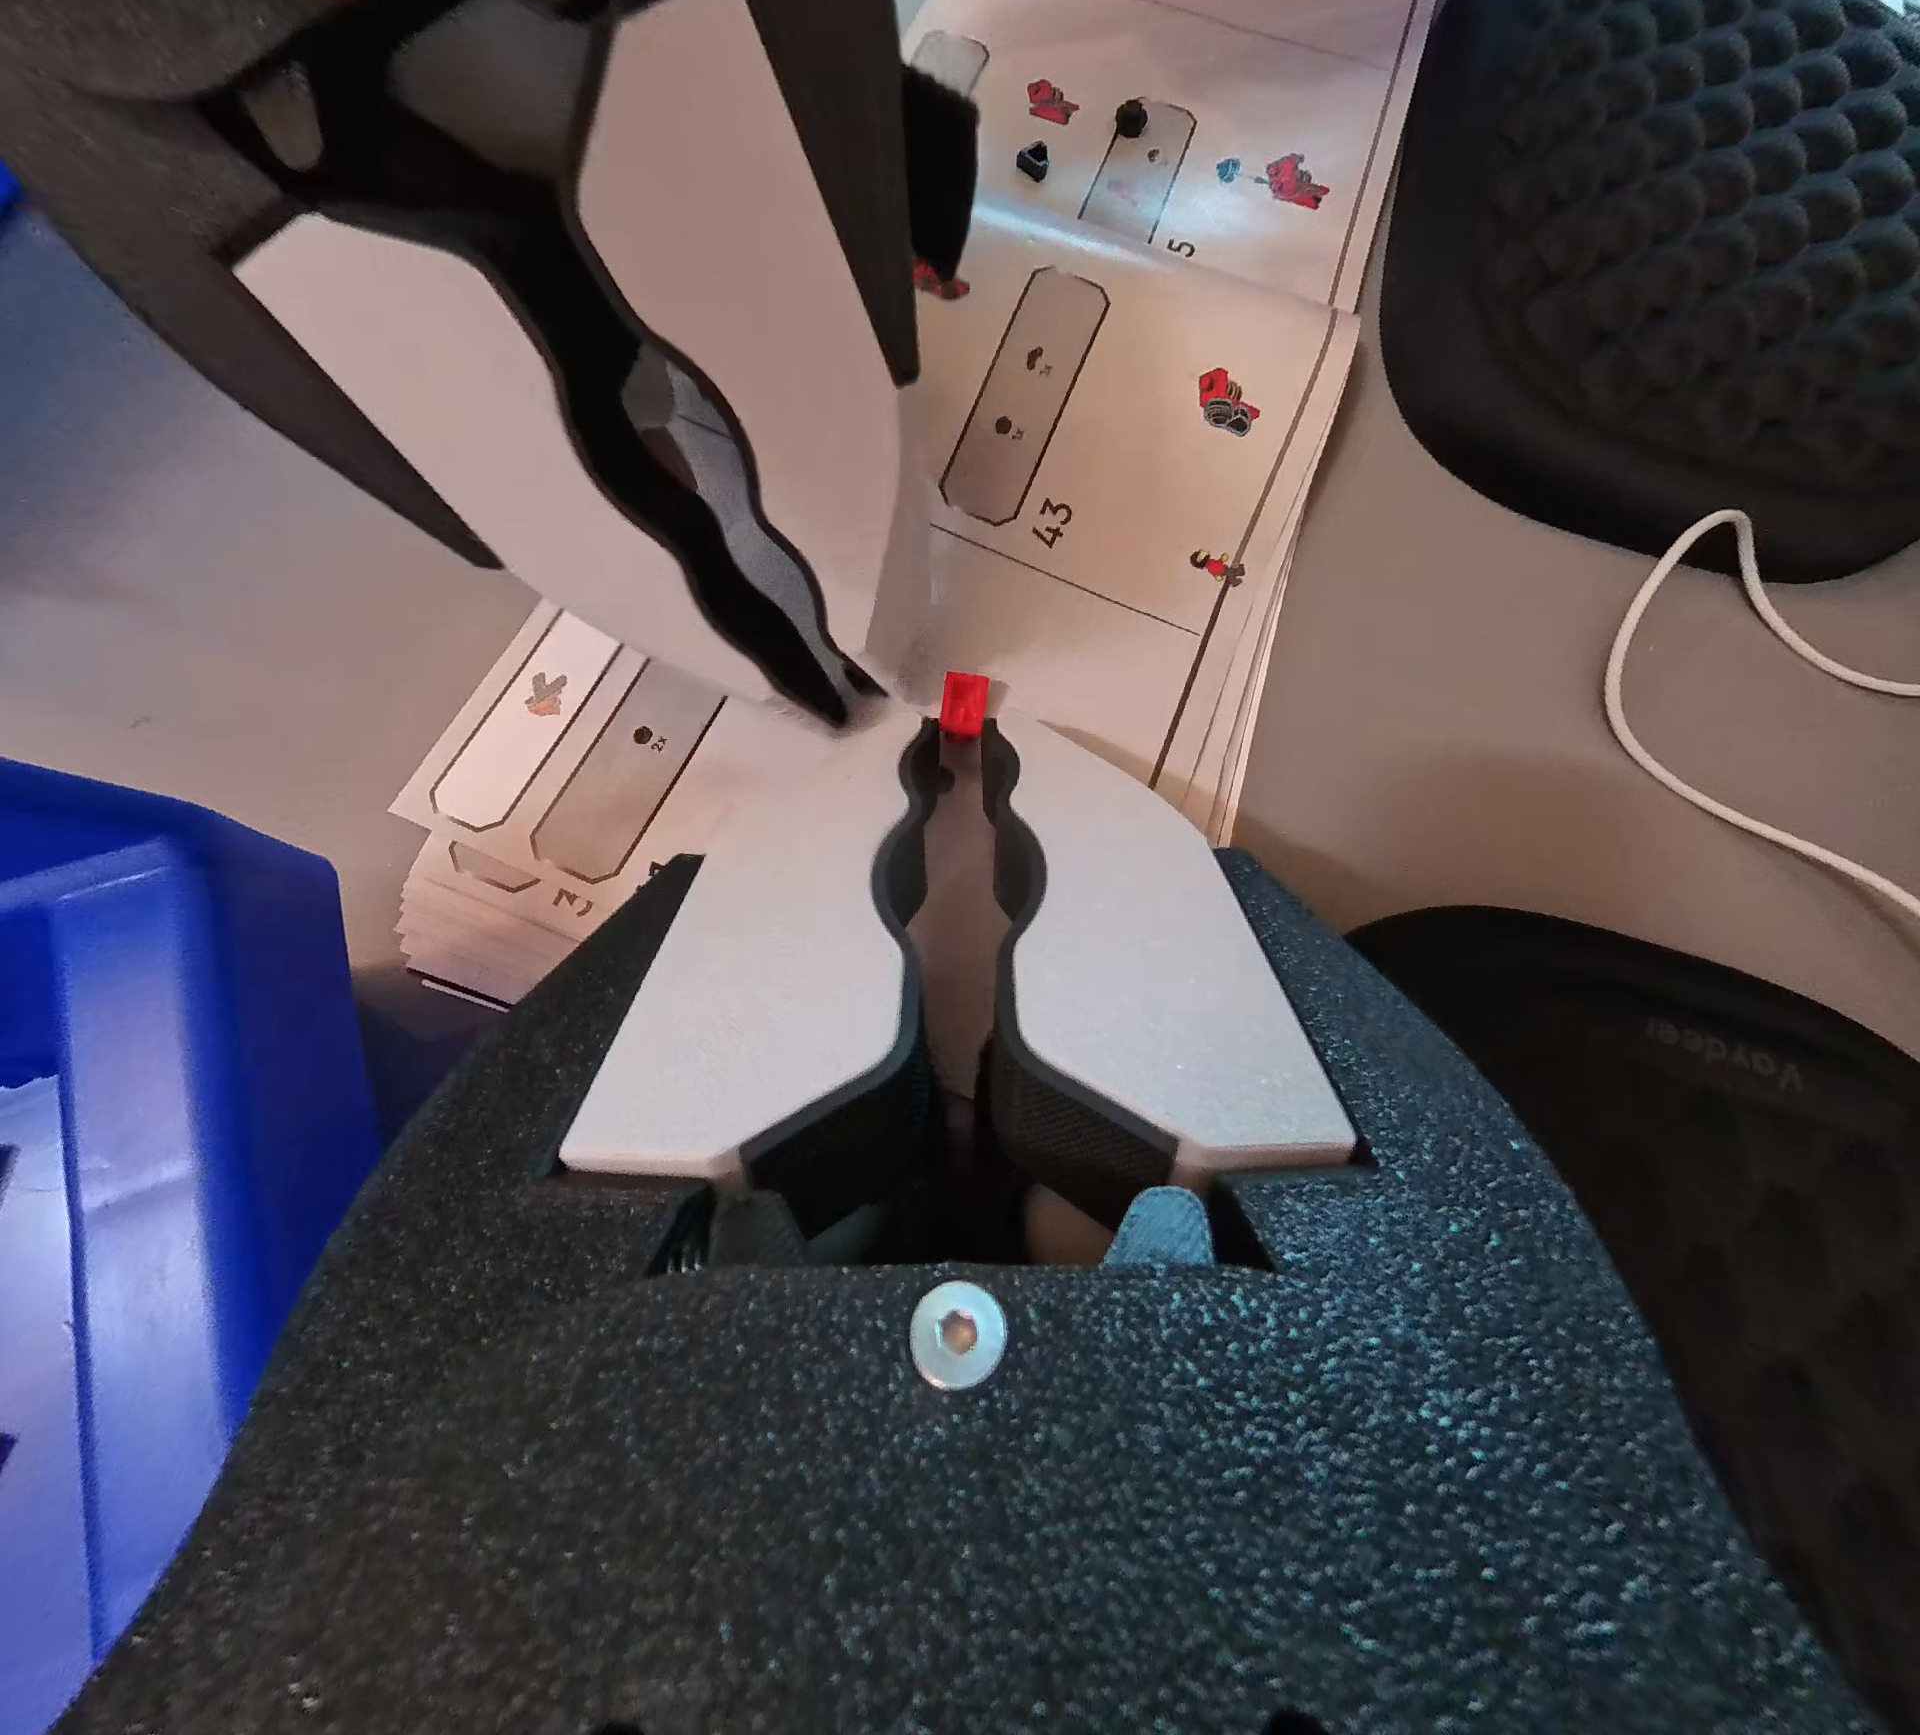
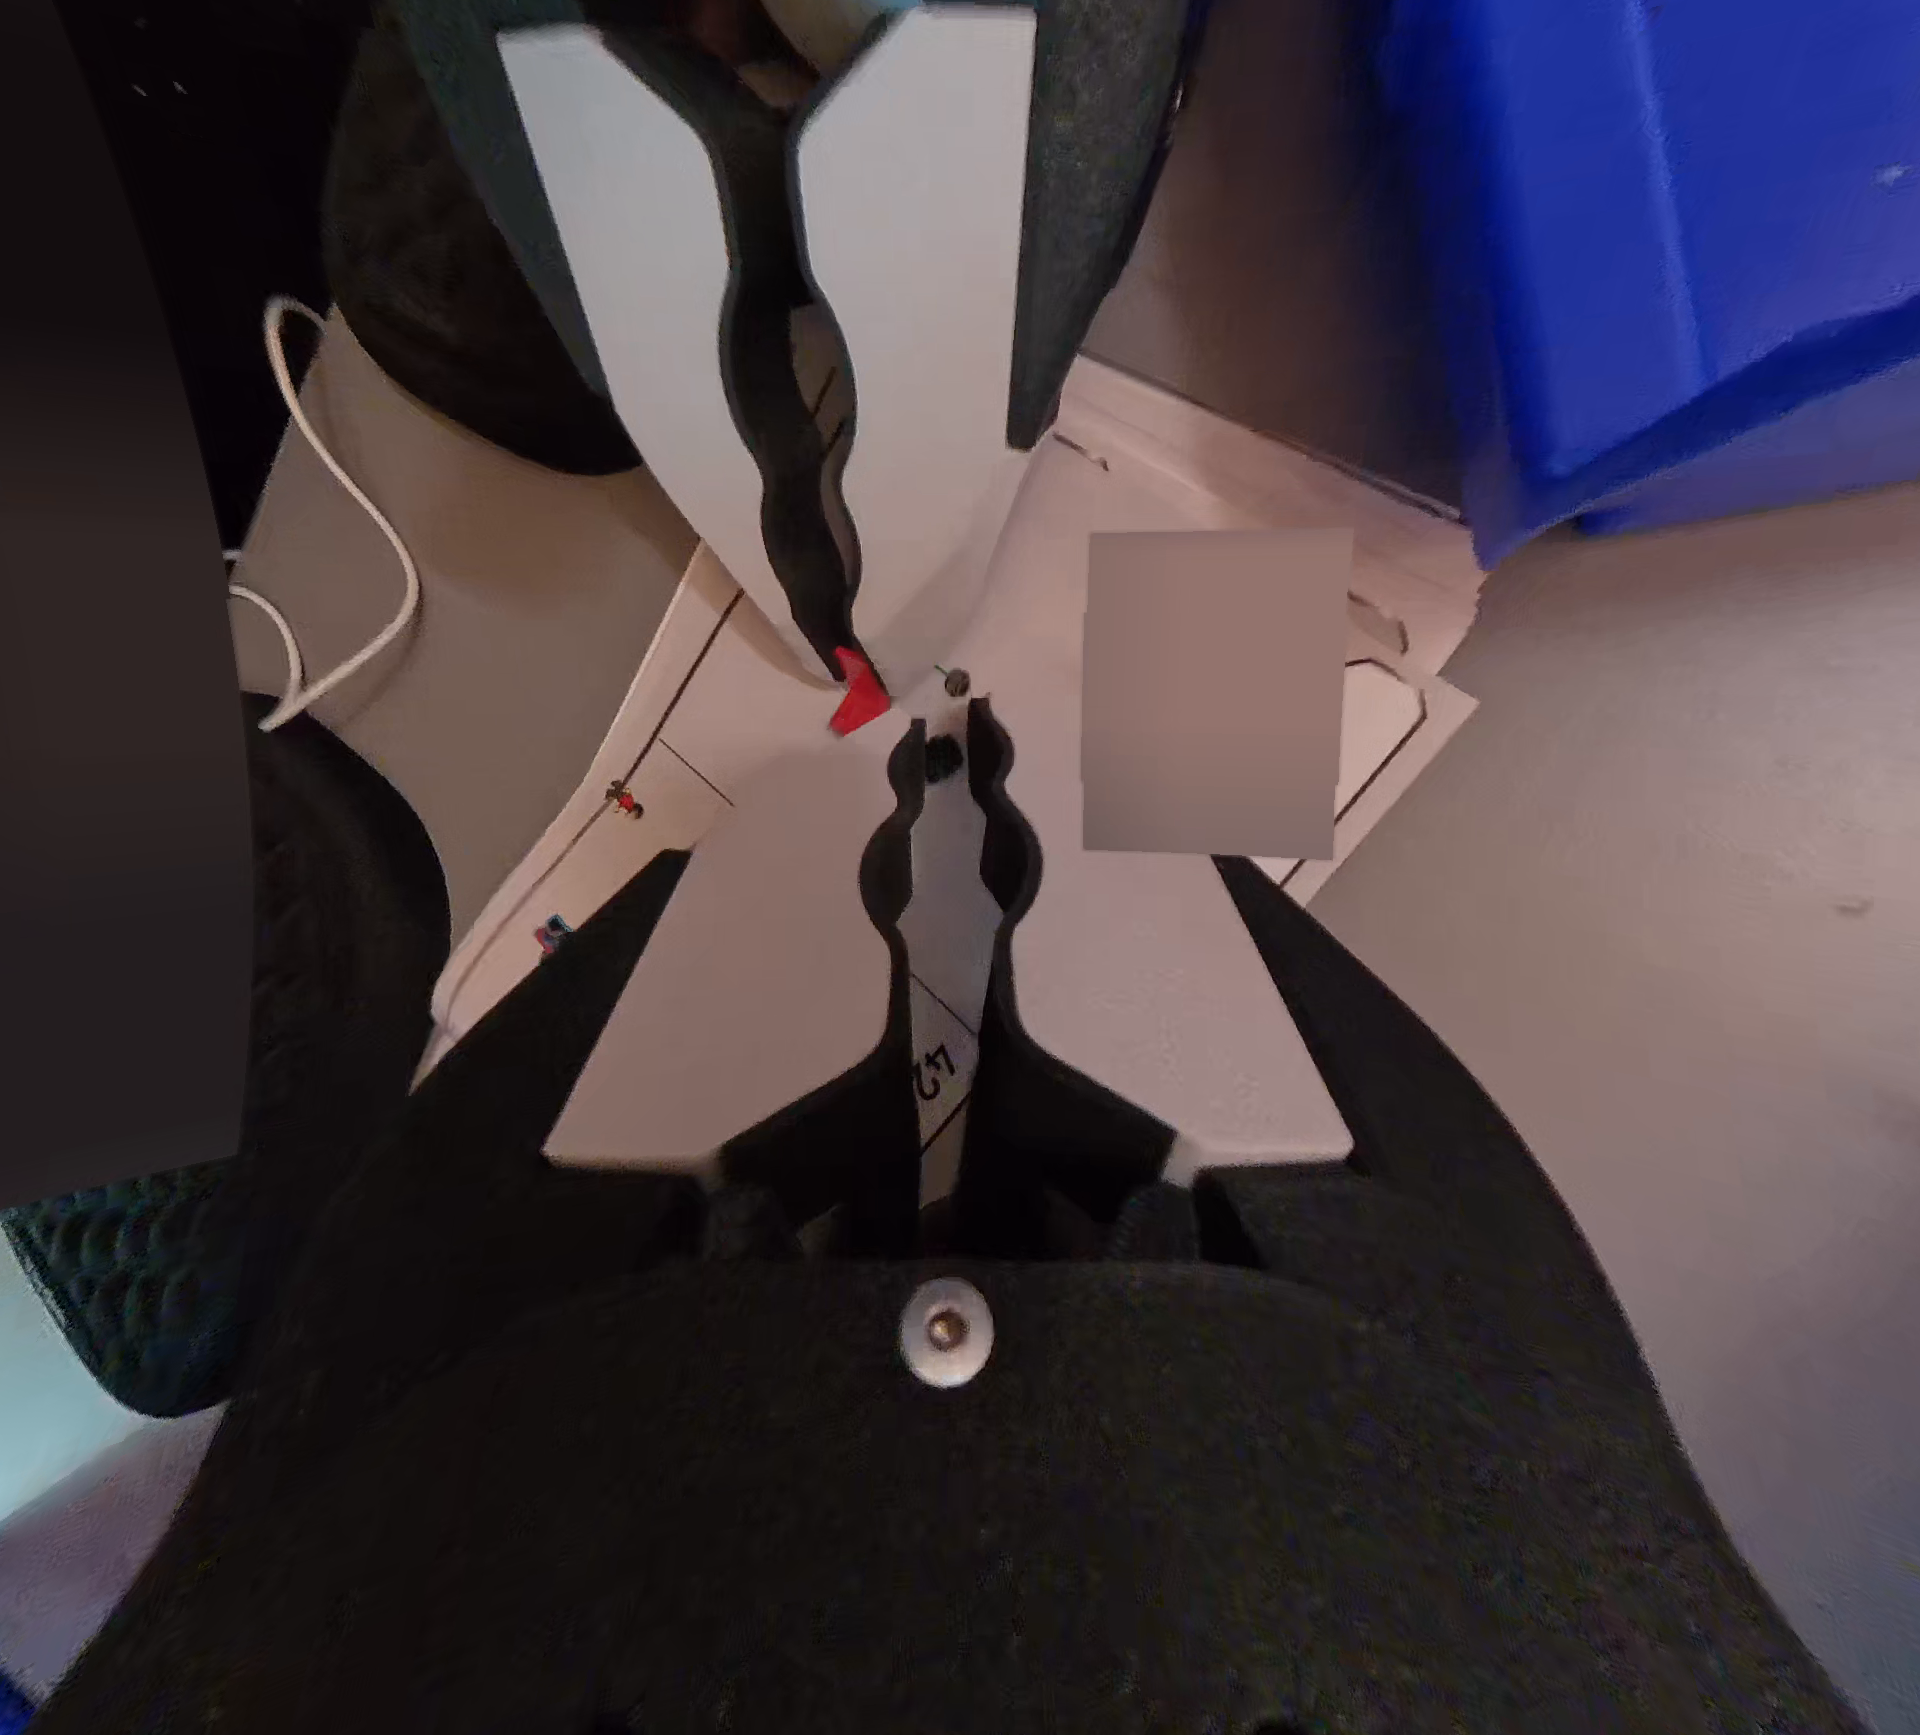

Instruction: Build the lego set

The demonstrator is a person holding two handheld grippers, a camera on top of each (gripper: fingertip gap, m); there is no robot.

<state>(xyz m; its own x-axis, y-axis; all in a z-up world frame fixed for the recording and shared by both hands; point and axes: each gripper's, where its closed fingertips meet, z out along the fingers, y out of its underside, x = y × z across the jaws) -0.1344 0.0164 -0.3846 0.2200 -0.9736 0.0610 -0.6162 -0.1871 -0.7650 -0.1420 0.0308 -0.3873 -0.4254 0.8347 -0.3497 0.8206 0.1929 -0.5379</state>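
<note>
My left gripper point(image 1: 961, 729) is shut on a small red brick point(image 1: 964, 703) and holds it just above the open instruction booklet point(image 1: 1143, 459). It comes in from the top of the right wrist view point(image 2: 852, 662), with the red brick point(image 2: 860, 698) at its tips. My right gripper point(image 2: 943, 714) is shut on a small black round piece point(image 2: 941, 755). Its tips sit right beside the red brick, almost touching it. In the left wrist view the right gripper point(image 1: 862, 709) reaches in from the upper left.
A blue plastic bin point(image 1: 156, 1010) point(image 2: 1662, 179) stands beside the booklet point(image 2: 717, 698). A black textured case point(image 1: 1662, 231) and a second black case point(image 1: 1662, 1166) lie on the other side. A white cable point(image 1: 1662, 698) point(image 2: 353, 542) runs between them on the grey table. Both grippers' tips are close together, under 4 cm apart.
</note>
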